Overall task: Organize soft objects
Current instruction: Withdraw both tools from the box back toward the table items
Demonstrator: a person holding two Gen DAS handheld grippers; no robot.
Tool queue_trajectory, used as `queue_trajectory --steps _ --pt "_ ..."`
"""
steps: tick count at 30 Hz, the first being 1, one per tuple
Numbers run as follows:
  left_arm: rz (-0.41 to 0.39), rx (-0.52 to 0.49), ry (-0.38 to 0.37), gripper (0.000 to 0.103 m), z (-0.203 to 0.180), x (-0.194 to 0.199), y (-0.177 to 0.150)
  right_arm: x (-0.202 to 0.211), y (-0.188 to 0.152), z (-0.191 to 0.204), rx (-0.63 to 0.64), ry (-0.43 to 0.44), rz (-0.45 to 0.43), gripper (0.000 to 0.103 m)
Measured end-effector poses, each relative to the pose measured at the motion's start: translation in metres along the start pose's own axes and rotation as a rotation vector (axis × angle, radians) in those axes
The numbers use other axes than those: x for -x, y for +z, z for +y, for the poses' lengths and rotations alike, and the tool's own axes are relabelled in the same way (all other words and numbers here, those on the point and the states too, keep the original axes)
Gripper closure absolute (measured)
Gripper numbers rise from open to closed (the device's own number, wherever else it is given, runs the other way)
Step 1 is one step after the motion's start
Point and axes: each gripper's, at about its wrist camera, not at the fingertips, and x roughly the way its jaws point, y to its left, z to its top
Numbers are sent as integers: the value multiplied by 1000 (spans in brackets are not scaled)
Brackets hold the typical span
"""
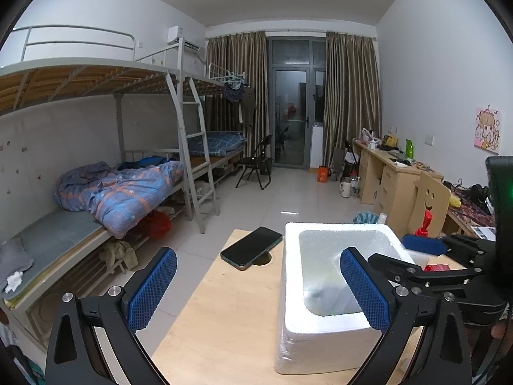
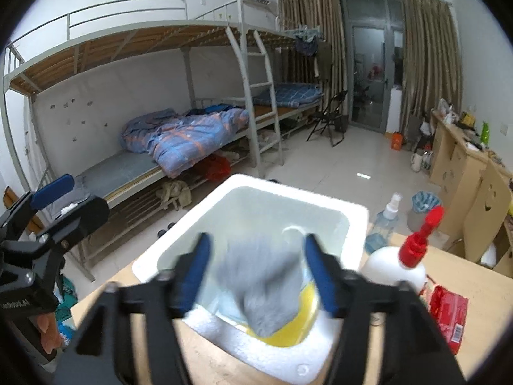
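A white foam box (image 1: 320, 333) stands on the wooden table (image 1: 231, 320); it also shows in the right wrist view (image 2: 256, 353). Inside it lie a grey soft cloth (image 2: 263, 282) and a yellow soft item (image 2: 298, 324) under it. My right gripper (image 2: 259, 272) hovers over the box, jaws open on either side of the grey cloth, which looks blurred and free between them. My left gripper (image 1: 259, 288) is open and empty, held at the box's left side, its right finger over the box's opening. The right gripper (image 1: 426, 253) shows at the right of the left wrist view.
A black phone (image 1: 251, 247) lies on the table left of the box. A white bottle with a red pump (image 2: 407, 256), a clear spray bottle (image 2: 384, 224) and a red packet (image 2: 449, 317) sit right of the box. Bunk beds (image 1: 96, 176) stand at left, desks (image 1: 394, 176) at right.
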Motion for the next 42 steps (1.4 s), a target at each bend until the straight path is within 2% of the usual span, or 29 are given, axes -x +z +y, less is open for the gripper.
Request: queue_trajectory --steps 2,4,11,19,22,25,33,42 --pt "-1 1 -1 1 0 0 1 4 0 0 0 -7 -22 14" --pt "0 -2 -2 1 -1 0 1 7 1 0 -2 -10 -29 8" --pt "-2 -2 -6 1 -3 4 2 6 1 -3 -29 5 -20 7" --pt "6 -5 -27 0 -8 10 1 25 -5 -7 -30 -33 -37 7" --pt "11 -6 -56 0 -15 14 0 40 -11 -17 -44 -71 -40 7" --pt "21 -21 -109 0 -29 19 -3 62 -23 -29 -65 -134 -71 0" --pt "35 -63 -226 0 -76 42 -16 127 -66 -63 -165 -258 -127 0" --pt "35 -131 -323 0 -129 64 -24 165 -95 -79 -221 -344 -143 0"
